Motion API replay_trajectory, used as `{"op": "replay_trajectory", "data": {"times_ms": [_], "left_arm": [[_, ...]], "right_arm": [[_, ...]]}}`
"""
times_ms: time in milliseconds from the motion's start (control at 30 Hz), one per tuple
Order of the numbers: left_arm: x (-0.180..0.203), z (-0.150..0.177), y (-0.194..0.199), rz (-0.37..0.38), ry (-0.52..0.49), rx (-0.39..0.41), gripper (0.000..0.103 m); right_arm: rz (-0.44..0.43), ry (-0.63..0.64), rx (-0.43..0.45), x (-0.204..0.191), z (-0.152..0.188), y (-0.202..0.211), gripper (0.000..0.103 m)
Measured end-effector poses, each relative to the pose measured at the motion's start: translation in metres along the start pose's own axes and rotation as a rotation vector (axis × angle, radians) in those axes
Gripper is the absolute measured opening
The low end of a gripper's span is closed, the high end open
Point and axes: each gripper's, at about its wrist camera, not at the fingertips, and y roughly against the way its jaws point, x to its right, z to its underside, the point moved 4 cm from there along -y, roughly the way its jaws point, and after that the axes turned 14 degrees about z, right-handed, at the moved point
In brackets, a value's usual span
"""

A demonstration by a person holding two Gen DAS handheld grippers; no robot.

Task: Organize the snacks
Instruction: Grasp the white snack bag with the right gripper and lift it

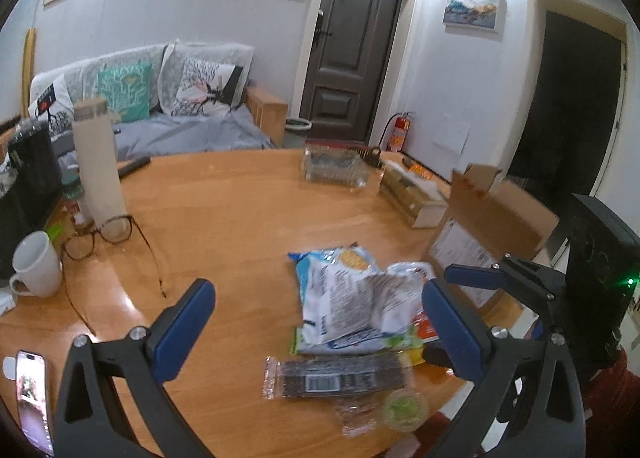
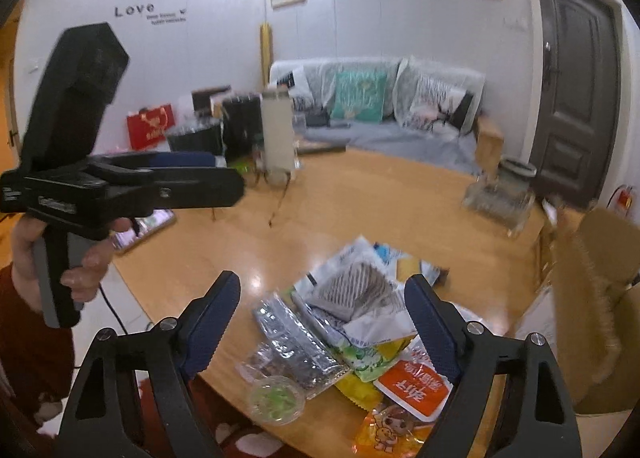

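2 open grippers, left gripper, right gripper, above snack pile.

Before you, on the desk: the snack pile at the near edge, a flat packet in front of it, a small cup nearer still. Right of the pile: a cardboard box. Behind it: a tissue box and a clear container. Left: glasses, a mug, a tall cylinder, a phone. Beyond the desk: a sofa.
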Motion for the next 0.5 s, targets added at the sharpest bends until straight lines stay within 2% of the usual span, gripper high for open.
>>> {"op": "replay_trajectory", "data": {"times_ms": [167, 200, 233, 333, 500], "left_arm": [[-0.015, 0.011, -0.025, -0.026, -0.004, -0.055, 0.102], [-0.017, 0.014, -0.029, -0.034, -0.003, -0.061, 0.102], [-0.02, 0.015, -0.03, -0.038, -0.003, -0.063, 0.102], [-0.024, 0.02, -0.038, -0.045, -0.008, -0.083, 0.102], [-0.03, 0.023, -0.042, -0.019, -0.004, -0.103, 0.102]], "right_arm": [[-0.005, 0.008, -0.06, 0.003, 0.012, -0.039, 0.084], [-0.009, 0.01, -0.067, 0.004, 0.013, -0.045, 0.087], [0.001, 0.012, -0.064, 0.005, 0.013, -0.05, 0.095], [0.026, 0.025, -0.037, 0.008, 0.008, -0.061, 0.103], [0.018, 0.09, -0.038, 0.015, -0.008, -0.08, 0.103]]}}
